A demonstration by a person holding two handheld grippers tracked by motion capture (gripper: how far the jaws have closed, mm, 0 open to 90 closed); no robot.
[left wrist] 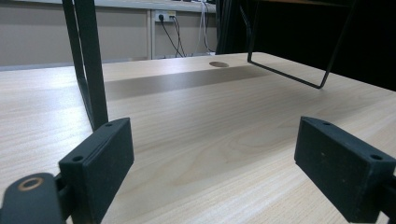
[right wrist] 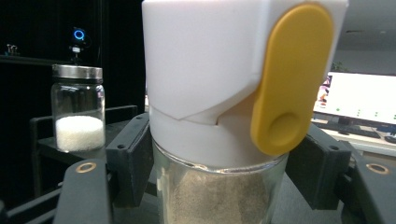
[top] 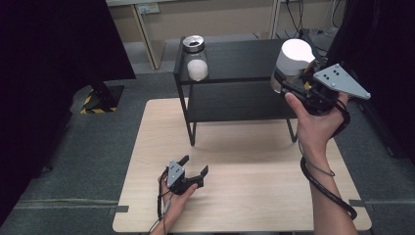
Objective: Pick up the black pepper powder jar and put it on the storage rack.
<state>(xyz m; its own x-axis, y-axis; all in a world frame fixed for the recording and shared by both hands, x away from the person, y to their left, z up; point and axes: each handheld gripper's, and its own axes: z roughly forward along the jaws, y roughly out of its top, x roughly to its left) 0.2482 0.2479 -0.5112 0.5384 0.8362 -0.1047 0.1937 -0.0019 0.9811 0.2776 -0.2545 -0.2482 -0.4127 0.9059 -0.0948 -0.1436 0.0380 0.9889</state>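
Shaker jar [top: 292, 63], glass-bodied with a tall white cap and a yellow flip tab, hangs in the air just above the right end of the black shelf rack [top: 235, 68], pinched by the right hand-held gripper [top: 286, 85]. In the right gripper view the jaws press on the glass just under the cap, with brownish powder [right wrist: 219, 198] visible inside. A second jar [top: 195, 58], metal-lidded and half full of white grains, stands at the left end of the rack's top shelf, well apart from the held one. The left hand-held gripper [top: 193, 169] rests on the table [top: 254, 196] in front of the rack, jaws spread with nothing between them.

My worry is the grip: smooth glass held high, near the cap, could slip or swing if the wrist tilts. Lowering carelessly could also knock the jar's base against the shelf edge and tip it off the rack.
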